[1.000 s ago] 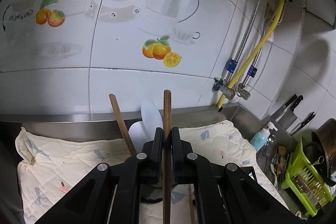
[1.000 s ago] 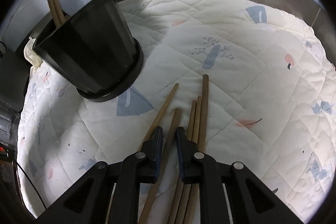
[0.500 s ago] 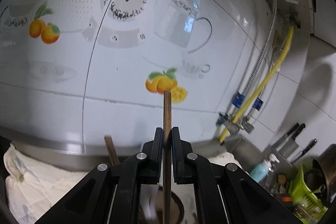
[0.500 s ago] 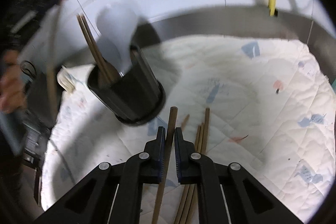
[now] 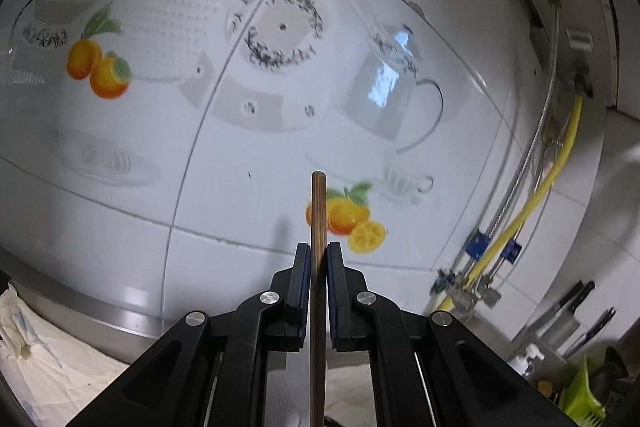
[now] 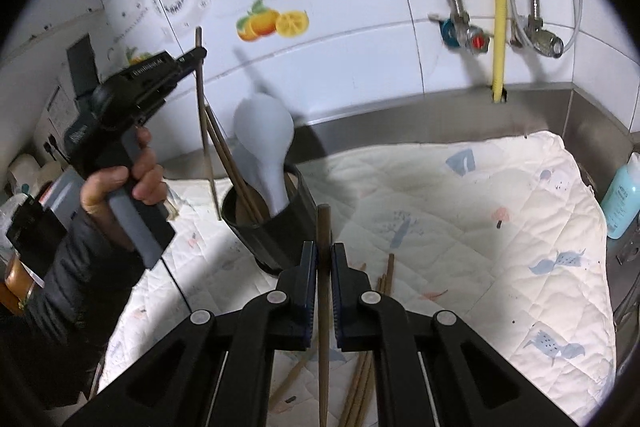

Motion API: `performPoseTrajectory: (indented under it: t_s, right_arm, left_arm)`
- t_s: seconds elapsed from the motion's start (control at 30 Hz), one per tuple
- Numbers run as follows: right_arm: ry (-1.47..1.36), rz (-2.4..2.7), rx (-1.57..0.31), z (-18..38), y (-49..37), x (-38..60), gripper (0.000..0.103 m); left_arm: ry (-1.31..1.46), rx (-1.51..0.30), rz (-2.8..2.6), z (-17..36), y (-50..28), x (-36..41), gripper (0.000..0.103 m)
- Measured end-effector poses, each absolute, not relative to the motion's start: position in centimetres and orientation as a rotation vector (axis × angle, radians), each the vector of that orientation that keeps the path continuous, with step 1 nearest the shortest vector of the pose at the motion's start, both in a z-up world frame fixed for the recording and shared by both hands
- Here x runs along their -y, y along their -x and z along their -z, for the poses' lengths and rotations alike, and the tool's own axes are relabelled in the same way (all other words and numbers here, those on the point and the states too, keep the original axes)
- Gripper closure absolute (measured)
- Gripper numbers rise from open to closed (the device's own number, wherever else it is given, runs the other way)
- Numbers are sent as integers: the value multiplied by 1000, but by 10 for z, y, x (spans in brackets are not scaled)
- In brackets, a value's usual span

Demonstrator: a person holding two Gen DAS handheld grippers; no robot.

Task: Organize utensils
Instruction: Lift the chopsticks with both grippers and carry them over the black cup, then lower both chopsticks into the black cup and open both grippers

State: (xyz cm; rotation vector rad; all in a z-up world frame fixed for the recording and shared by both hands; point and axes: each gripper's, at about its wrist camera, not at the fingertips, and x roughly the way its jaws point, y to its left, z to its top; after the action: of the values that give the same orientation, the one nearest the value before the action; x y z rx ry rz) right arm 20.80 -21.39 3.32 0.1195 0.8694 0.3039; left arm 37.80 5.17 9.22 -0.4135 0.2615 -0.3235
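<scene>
My left tool (image 6: 197, 54) is clenched on one chopstick (image 6: 205, 123), held near upright; its lower tip hangs just left of the black holder (image 6: 276, 227), outside the rim. My right tool (image 6: 324, 259) is clenched on a second chopstick (image 6: 323, 307), lifted off the quilted cloth (image 6: 480, 227), tip pointing toward the holder. The holder stands on the cloth with two chopsticks (image 6: 232, 163) and a white spoon (image 6: 266, 135) inside. Loose chopsticks (image 6: 382, 291) lie on the cloth just right of my right tool
</scene>
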Motion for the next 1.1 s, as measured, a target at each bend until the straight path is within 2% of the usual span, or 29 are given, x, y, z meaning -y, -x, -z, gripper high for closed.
performPoseTrajectory:
  t_s: [0.47,0.73,0.97,1.03,1.07,1.1]
  right_arm:
    - [-132,-359,-711,-92,-220,207,94]
    - [-113,-381,-591,-133,-247,192,94]
    - [-65,-371,-581,-127,-277,165,94]
    - [-33,-366,-615,-115,-285,156,94]
    - [-28,-365,-629,-111,-287,154,94]
    - [-15,-359,-649,-103,-290,151,94]
  left_arm:
    - [293,-303,282,-51,-378,-36,95]
    - [227,-390,283,-39,-358,-45,95]
    - [205,-503,295,-37,-352,-57,93]
    - [197,-524,292,-37,-349,-59,88]
    - [195,-532,293,-38,-347,-60,77]
    - [193,-534,290,-39,-344,-62,61]
